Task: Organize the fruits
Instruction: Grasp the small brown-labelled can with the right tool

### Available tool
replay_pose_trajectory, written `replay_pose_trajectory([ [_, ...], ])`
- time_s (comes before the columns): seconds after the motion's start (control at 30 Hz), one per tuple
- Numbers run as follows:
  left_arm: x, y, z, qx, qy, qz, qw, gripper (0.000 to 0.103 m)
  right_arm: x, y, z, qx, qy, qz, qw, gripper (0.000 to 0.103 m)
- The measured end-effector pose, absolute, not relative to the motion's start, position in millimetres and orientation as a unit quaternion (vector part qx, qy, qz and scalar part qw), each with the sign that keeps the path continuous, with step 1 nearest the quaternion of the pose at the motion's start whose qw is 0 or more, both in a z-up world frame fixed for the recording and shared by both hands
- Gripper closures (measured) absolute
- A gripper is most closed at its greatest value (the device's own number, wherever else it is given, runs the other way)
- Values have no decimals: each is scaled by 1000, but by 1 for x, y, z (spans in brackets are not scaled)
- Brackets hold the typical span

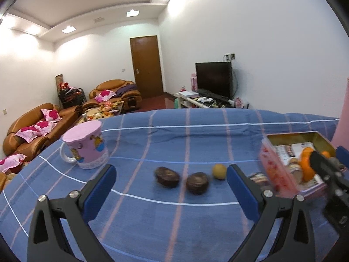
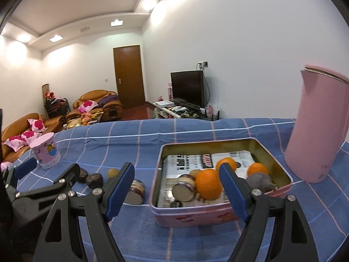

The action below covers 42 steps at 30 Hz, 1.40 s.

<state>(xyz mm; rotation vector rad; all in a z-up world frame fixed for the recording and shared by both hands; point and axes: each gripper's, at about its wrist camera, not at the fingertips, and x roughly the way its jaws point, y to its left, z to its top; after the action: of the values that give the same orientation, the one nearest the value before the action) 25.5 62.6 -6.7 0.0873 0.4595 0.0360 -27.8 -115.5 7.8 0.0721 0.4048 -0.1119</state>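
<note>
Two dark fruits (image 1: 166, 176) and a small yellow fruit (image 1: 219, 171) are left on the counter (image 1: 174, 222), directly ahead of the left tool (image 1: 171, 187), spread wide and empty. The tin (image 2: 220, 215) lies rightward, under the equally wide, empty right tool (image 2: 176, 187).

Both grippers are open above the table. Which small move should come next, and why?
Probably lower the left gripper onto the nearer dark fruit. It lies on the cloth between the open fingers, outside the tin that holds the oranges.
</note>
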Motion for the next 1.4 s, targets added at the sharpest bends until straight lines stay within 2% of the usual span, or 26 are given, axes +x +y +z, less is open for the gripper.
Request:
replay_pose_trajectory([
  [0.3, 57, 129, -16, -5, 279, 63, 958, 0, -16, -97, 6, 11, 218, -25, 976, 22],
  [0.53, 67, 151, -22, -31, 298, 69, 951, 0, 10, -72, -5, -27, 276, 59, 959, 23],
  [0.7, 74, 156, -20, -9, 291, 98, 952, 0, 27, -47, -11, -128, 300, 94, 941, 30],
  [0.8, 78, 168, -18, -28, 296, 100, 950, 0, 39, -37, -16, -176, 325, 110, 923, 44],
  [1.07, 81, 185, -21, -78, 307, 97, 944, 0, 65, -33, -41, -253, 398, 103, 876, 49],
  [1.13, 81, 185, -21, -78, 306, 97, 944, 0, 67, -31, -45, -276, 403, 101, 867, 59],
  [1.23, 80, 181, -23, -67, 307, 93, 945, 0, 71, -32, -44, -287, 418, 98, 856, 68],
  [1.4, 80, 178, -23, -56, 305, 90, 946, 0, 62, -33, -41, -305, 412, 93, 854, 68],
])
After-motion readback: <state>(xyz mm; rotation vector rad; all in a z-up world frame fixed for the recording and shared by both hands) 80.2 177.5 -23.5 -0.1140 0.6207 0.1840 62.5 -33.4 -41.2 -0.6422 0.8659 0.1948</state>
